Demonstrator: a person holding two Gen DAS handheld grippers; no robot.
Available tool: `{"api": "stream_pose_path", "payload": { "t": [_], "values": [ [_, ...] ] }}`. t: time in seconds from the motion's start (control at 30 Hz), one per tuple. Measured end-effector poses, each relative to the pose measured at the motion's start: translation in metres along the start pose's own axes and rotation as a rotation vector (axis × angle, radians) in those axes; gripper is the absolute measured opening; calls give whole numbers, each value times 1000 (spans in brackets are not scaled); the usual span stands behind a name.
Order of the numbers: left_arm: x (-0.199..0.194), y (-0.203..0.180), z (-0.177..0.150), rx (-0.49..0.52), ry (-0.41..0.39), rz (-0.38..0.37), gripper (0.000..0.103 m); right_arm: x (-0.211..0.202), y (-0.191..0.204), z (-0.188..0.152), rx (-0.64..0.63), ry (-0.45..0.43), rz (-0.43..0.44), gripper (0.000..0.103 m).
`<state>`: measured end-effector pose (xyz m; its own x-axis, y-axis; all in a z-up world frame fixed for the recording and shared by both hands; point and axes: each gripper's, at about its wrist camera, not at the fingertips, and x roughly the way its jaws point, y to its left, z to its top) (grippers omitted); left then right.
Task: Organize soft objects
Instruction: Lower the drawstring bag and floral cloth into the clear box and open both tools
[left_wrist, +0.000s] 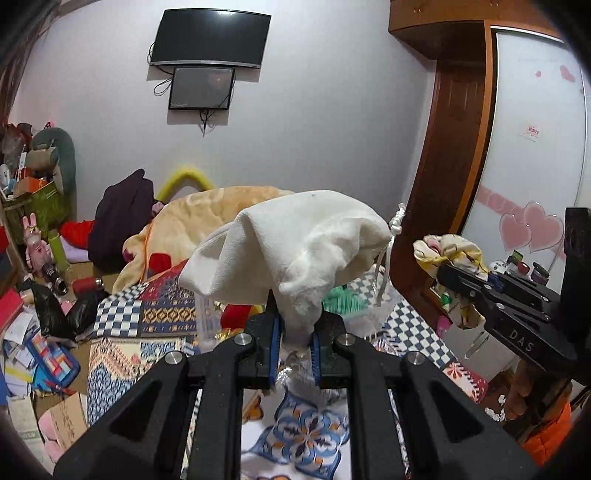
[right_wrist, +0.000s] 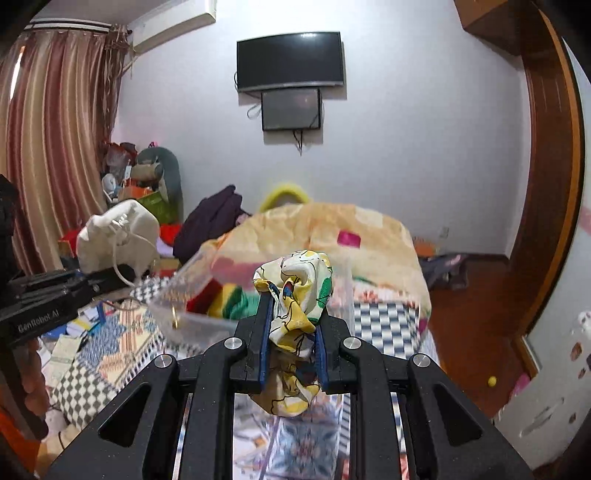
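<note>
White fleecy pouch (left_wrist: 295, 243), crumpled printed cloth (right_wrist: 299, 291)

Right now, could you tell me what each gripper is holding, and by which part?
The left gripper pinches the white drawstring pouch by its gathered neck. The right gripper clamps the bunched yellow patterned cloth around its middle.

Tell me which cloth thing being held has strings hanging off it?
The plain white drawstring pouch in the left gripper. The right gripper holds a yellow patterned cloth showing no strings.
</note>
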<state>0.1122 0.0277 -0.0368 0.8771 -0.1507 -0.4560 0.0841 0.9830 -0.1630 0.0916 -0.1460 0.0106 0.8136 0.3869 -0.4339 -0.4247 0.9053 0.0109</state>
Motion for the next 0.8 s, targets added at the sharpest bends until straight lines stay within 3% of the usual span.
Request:
{"api": "stream_pose_path", "payload": {
  "t": [0.3,0.8],
  "values": [
    [32,-2,23,-9,9,-18,13,21,-1,17,-7,-19,1,18],
    [113,8,21,-20,125,20,13,69,-13,6,31,105,12,18]
  ]
}}
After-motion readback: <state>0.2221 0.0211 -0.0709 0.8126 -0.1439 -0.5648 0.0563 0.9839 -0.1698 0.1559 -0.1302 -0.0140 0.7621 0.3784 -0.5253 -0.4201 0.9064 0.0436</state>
